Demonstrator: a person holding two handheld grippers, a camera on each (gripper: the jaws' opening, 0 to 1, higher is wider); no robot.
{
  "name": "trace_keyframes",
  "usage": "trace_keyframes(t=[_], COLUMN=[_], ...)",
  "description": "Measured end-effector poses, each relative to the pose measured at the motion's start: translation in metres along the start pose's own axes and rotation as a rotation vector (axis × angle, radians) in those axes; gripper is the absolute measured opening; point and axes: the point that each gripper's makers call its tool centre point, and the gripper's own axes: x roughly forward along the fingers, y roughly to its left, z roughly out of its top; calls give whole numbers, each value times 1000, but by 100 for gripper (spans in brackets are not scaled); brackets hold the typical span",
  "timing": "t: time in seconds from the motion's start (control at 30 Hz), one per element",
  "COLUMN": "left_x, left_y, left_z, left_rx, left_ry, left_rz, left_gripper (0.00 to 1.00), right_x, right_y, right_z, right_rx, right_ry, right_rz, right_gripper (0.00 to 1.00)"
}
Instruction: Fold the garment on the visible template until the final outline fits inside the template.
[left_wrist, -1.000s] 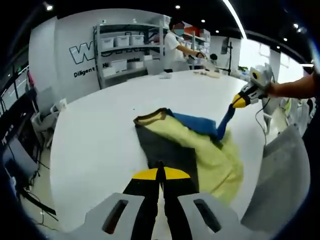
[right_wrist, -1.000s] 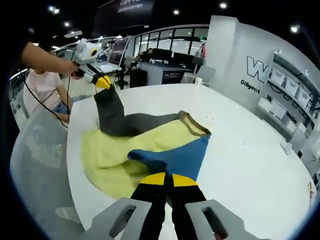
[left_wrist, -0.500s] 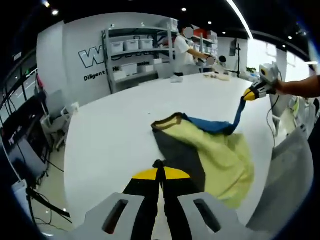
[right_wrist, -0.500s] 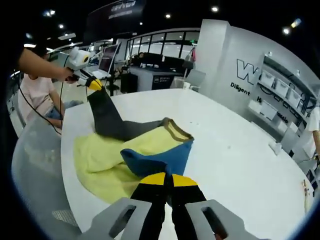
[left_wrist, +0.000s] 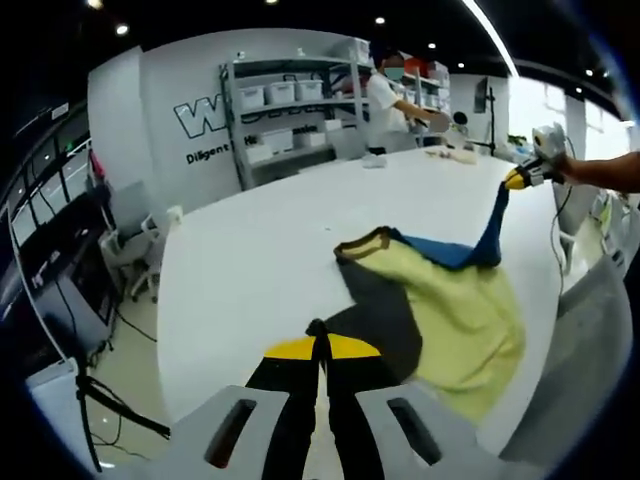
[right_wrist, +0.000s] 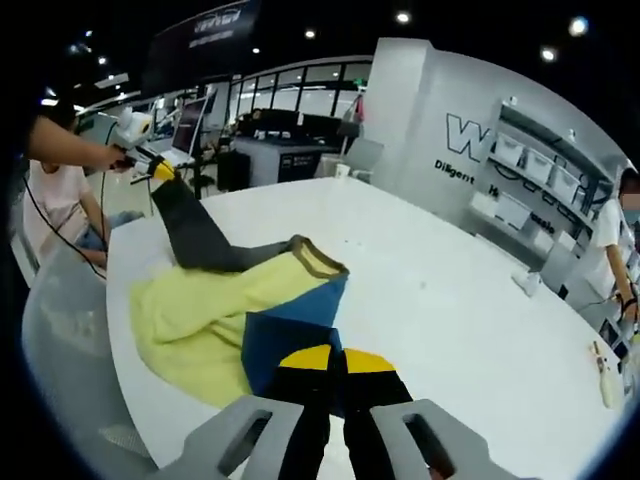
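while left gripper (left_wrist: 322, 350) pinches garment (left_wrist: 440, 310), right gripper (right_wrist: 335, 365) clamps blue sleeve (right_wrist: 285, 335)

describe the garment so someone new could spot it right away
Find the big white table. Near its edge lies the garment, a crumpled shirt with a yellow body, one grey sleeve and one blue sleeve. Each sleeve is pulled up by a yellow-tipped gripper: left gripper on grey, right gripper on blue.
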Motion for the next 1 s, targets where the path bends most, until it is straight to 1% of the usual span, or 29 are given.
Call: trace_keyframes(t=[0.17,0.3,0.53,0.67,0.8,0.93,1.0], left_x=[-5,-7,-13,-16,-21,-26,-26], left_y=[17,22,42,54,71,86,90], left_z=[0,-1,-3,-2,-3,-5,-6], left_rx=[-5,-3,0,-2,-7,-28,-34], left_ry=[-4,-3,-1,-2,0,0,0], left_rz=[34,49,99,125,167,204,211], left_gripper=[0,0,0,0,0,0,0], right_x=[-7,-10,-17,-25,-33,-40,-42], right_y=[-13,-20,-41,-49,-64,-81,-87], right_z=[-3,-6,-15,-13,-13,-13,-14], right_rx=[24,30,58,78,99,129,151], right_ry=[0,4,28,31,35,34,36], right_rz=[-27,-43,-107,-135,-173,-208,-222], right_gripper=[0,0,0,0,0,0,0])
